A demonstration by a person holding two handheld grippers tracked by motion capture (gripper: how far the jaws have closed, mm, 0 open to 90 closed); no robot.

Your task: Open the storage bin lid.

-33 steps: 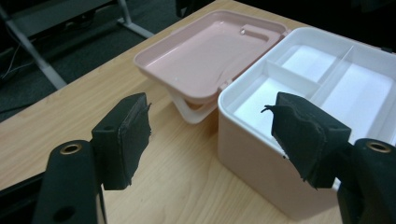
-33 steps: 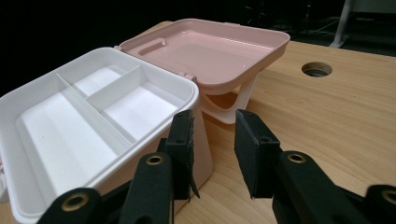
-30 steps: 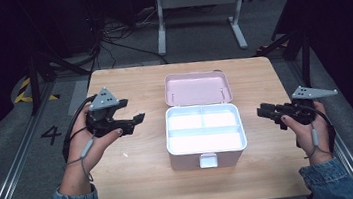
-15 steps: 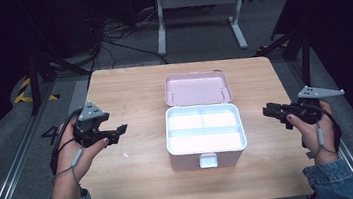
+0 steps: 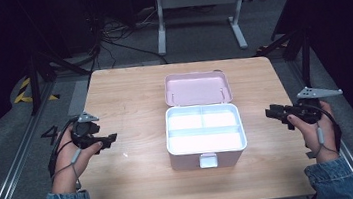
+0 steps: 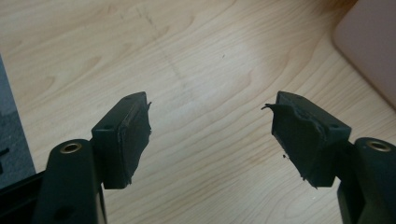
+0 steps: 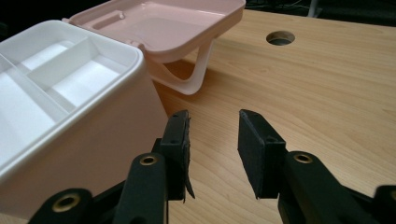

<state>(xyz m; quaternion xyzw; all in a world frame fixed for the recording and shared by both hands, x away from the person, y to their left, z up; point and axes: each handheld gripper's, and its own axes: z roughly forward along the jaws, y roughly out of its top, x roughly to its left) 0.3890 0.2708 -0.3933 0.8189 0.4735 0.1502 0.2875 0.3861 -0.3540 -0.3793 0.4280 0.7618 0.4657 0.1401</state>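
A: Where is the box point(image 5: 206, 135)?

B: In the middle of the table point(image 5: 128, 95), open. Its pink lid point(image 5: 197, 88) is thrown back on the far side, and a white tray point(image 5: 204, 128) with three compartments sits in the top. There is a latch point(image 5: 207, 161) on the near wall.

A: And the left gripper point(image 5: 110, 138)?

B: Low at the left edge of the table, well apart from the box, pointing toward it. In the left gripper view its jaws stand wide apart over bare wood with nothing between them. A corner of the pink box point(image 6: 369, 44) shows at the upper right there.

A: The right gripper point(image 5: 270, 112)?

B: Off the right side of the table, aimed at the box. Its jaws have just been opening and are now parted to a middling gap, holding nothing. In the right gripper view the box wall point(image 7: 93, 140) is just beside the left jaw; I cannot tell whether it touches. Past the lid point(image 7: 159, 23), a round hole point(image 7: 280, 38) is cut in the tabletop.
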